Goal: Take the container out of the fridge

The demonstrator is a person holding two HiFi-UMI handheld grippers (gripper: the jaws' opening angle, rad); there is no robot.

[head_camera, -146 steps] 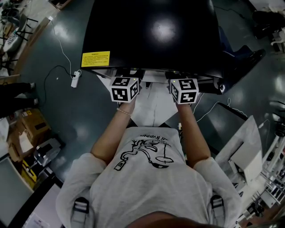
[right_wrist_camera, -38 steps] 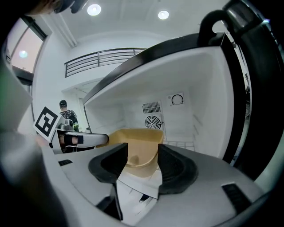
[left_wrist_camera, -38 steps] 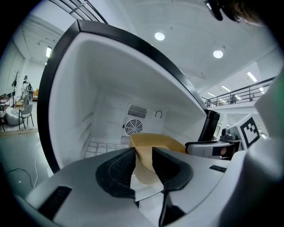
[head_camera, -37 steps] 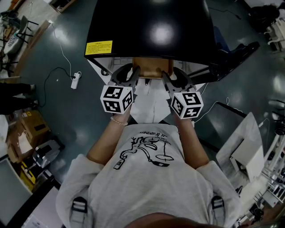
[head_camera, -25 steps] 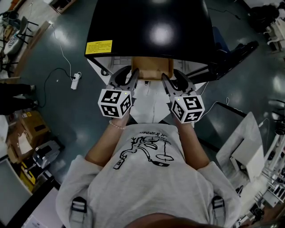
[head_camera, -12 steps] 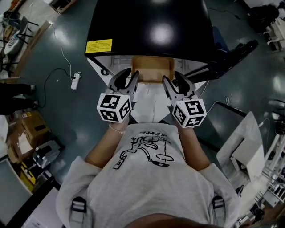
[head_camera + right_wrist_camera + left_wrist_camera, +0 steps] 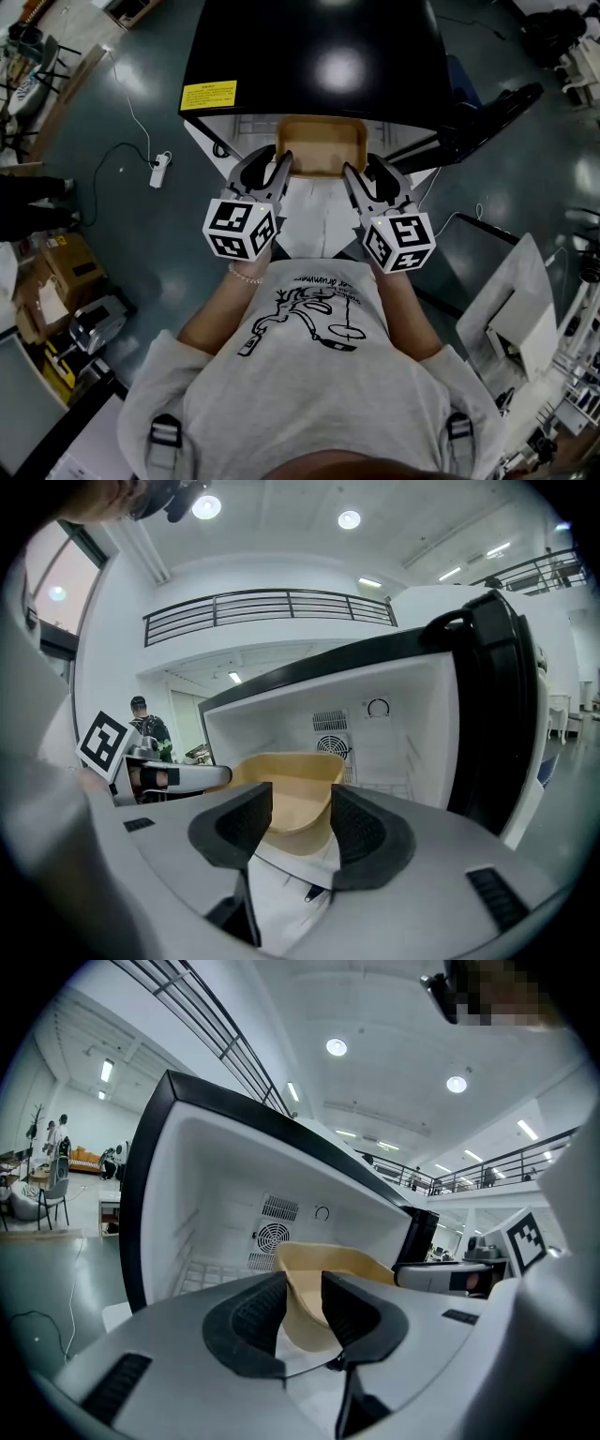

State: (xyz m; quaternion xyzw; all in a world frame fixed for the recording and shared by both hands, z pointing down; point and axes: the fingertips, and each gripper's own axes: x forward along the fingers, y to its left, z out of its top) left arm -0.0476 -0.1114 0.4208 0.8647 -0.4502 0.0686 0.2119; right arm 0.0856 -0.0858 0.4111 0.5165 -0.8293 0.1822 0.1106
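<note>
Container [image 7: 321,147], tan and shallow with rounded corners, is hanging in the air just outside the open front of the black fridge [image 7: 309,56], its far end lying about level with the near edge of the fridge's top. The person in the grey T-shirt [image 7: 319,375] is standing square to the fridge and holding the container from both sides.

The left gripper [image 7: 272,161] is gripping the container's near left corner. Looking along its jaws, the tan wall is sitting between the two black ribbed pads, pinched by both. The right gripper [image 7: 367,171] is taking the near right corner. Its jaws are closing, with the rim between them and the pads pressing on the wall from either side.

Behind the container the fridge's white inside is showing, with a round fan grille [image 7: 273,1237] on the far wall and a dial [image 7: 378,708] higher up on the same wall. The door [image 7: 487,117] is standing swung wide to the right. A yellow label [image 7: 208,97] is sitting at the near left corner of the black top. Out on the dark floor [image 7: 122,244] to the left, a white power strip [image 7: 159,167] is lying with its cable trailing away, and cardboard boxes [image 7: 70,267] are sitting further left and nearer
</note>
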